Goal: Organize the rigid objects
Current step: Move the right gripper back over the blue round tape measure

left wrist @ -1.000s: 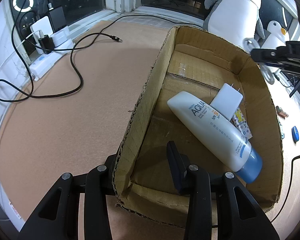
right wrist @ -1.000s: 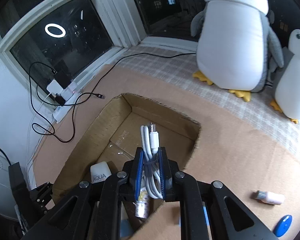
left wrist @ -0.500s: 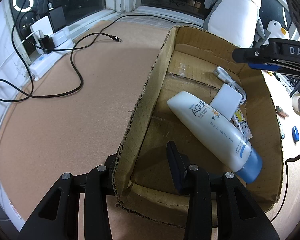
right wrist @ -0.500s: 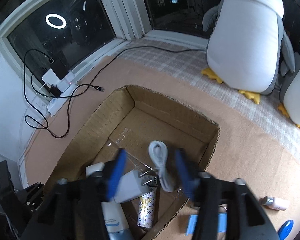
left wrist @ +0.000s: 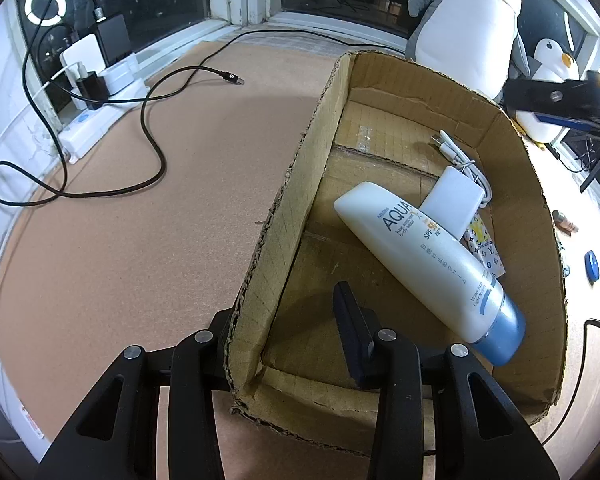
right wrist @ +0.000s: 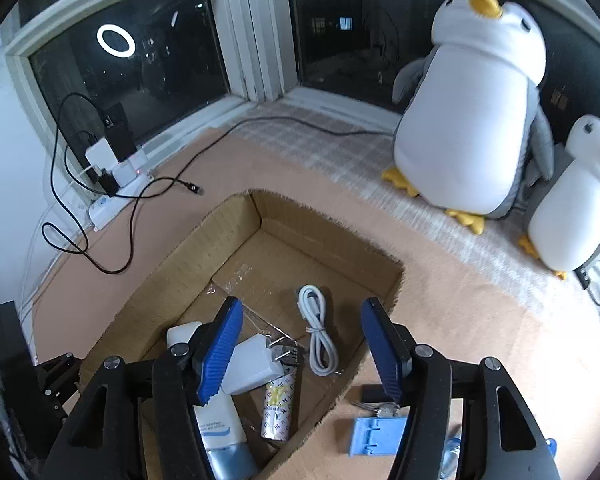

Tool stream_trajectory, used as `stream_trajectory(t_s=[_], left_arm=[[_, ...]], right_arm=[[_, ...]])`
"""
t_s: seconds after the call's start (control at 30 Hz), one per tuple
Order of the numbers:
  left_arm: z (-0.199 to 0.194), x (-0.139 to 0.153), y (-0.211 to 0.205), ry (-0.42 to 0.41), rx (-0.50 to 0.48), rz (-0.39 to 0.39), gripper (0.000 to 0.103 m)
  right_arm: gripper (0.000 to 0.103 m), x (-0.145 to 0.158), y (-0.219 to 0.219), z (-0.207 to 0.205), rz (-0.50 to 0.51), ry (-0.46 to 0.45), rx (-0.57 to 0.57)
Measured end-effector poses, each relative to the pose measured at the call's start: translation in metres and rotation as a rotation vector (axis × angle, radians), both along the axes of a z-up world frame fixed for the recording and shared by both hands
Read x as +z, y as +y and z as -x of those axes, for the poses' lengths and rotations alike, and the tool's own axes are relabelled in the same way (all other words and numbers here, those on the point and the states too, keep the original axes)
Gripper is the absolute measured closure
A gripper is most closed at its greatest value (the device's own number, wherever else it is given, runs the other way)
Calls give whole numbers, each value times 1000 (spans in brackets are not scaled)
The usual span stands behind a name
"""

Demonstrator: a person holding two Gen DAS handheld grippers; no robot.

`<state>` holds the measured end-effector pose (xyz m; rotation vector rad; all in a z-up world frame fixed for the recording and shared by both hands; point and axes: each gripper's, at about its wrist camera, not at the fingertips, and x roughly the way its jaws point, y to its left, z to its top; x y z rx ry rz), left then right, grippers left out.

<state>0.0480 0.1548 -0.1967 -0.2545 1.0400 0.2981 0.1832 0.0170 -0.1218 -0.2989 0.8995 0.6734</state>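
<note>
Cardboard box (left wrist: pixel 296 216): brown corrugated, open-topped, on the tan surface; its near left wall sits between the left gripper's fingers, and its open mouth lies under and ahead of the right gripper.
Left gripper (left wrist: pixel 284 332): one finger outside the wall, the other inside the box; jaws stand apart around the wall, and I cannot tell whether either pad presses it. Judged to be steadying the box.
Right gripper (right wrist: pixel 300 344): blue-padded jaws spread wide, nothing between them, hanging above the box's near right part.
White USB cable (right wrist: pixel 318 332): bundled, lying on the box floor between and just ahead of the right jaws, touched by neither.
Already in the box: sunscreen tube (left wrist: pixel 428 264) lying diagonally, just right of the left gripper's inner finger; white charger plug (right wrist: pixel 256 364) resting on it beside the right gripper's left finger; patterned tube (right wrist: pixel 276 408) below the plug.
Progress: four items look stowed, so a fair part seems done.
Left to do: blue plastic clip (right wrist: pixel 380 436) and a metal ring beside it lie outside the box, just under the right gripper's right finger; a small tube (left wrist: pixel 565 222) and blue cap (left wrist: pixel 591 266) lie further right of the box.
Around: two plush penguins (right wrist: pixel 472 120) beyond the box; black cable (left wrist: pixel 148 128) and power strip (left wrist: pixel 100 124) well left of the left jaws.
In the way: box's right wall stands between the right jaws and the clip; likely a lift-over is needed.
</note>
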Motion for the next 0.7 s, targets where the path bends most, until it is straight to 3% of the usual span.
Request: stream_trajectory(t_s=[0.4,0.7], left_arm=[[-1,1,-2,10,-1,-16,64],[-1,2,-2,16,-2,-24,64]], right_arm=[[42,29,-35,14,13,-91,-23],[40,29,-84,9,17,-78,-73]])
